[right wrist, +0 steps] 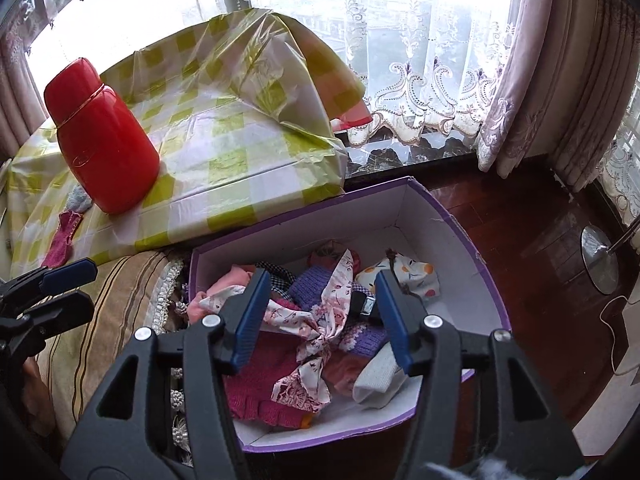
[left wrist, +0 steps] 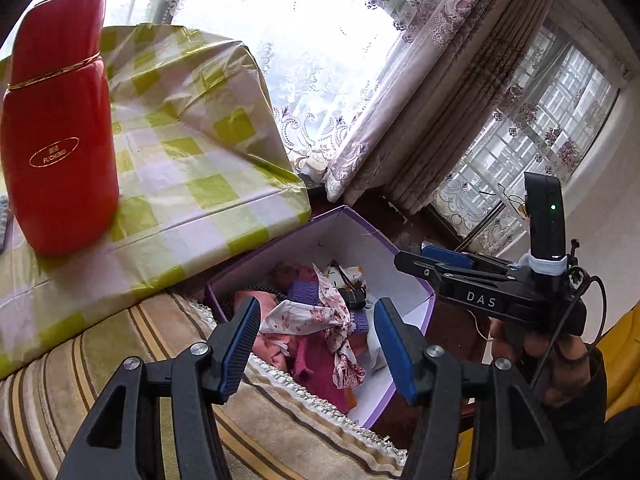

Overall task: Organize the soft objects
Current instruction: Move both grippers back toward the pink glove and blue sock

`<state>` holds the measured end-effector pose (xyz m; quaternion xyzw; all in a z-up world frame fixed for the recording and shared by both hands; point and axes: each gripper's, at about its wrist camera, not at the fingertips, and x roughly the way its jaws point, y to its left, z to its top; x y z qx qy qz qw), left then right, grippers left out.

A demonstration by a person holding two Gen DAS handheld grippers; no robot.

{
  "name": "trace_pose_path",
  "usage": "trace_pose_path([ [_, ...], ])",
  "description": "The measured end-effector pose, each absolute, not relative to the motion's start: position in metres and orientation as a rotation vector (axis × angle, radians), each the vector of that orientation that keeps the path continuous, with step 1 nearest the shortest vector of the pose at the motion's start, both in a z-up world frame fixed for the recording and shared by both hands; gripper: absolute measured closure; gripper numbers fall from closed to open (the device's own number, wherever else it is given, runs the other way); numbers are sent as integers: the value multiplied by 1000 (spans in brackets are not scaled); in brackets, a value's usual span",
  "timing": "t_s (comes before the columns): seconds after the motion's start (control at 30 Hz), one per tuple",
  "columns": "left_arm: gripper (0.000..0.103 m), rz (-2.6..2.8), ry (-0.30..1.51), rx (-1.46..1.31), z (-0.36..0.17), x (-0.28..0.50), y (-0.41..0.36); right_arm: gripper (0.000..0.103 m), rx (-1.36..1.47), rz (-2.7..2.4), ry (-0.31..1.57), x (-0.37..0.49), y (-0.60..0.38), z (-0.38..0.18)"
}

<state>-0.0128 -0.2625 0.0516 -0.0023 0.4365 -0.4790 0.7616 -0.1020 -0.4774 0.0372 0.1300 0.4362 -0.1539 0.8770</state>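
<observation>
While both jaws are standing apart and holding nothing, the left gripper (left wrist: 318,346) and right gripper (right wrist: 320,316) are hovering over one purple cardboard box (right wrist: 472,264) with white inner walls; its soft contents are lying heaped together: one floral cloth (right wrist: 316,320), crumpled and thin, one magenta knit (right wrist: 256,392), ribbed, one purple knit (right wrist: 308,284), one white cloth with orange spots (right wrist: 416,276); one glossy red flask (right wrist: 104,140) is standing near the front edge of the green-checked plastic-covered table (right wrist: 224,160); one small magenta knit piece (right wrist: 64,240) is lying at that table's left edge.
</observation>
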Motion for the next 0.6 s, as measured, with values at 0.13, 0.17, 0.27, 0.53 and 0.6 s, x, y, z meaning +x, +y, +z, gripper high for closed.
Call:
trace_pose_path([
  [0.13, 43, -968, 946, -39, 52, -2, -235, 45, 250, -254, 918, -88, -451, 38],
  [0.17, 43, -949, 944, -47, 52, 1, -228, 45, 244, -237, 919, -84, -444, 38],
  [0.27, 43, -893, 941, -68, 52, 9, -207, 45, 222, -183, 924, -73, -421, 40],
  [0.53, 43, -707, 960, -111, 47, 36, -140, 42, 163, -46, 948, -50, -364, 42],
  [0.6, 43, -653, 979, -121, 43, 43, -122, 41, 148, -20, 957, -44, -352, 41],
])
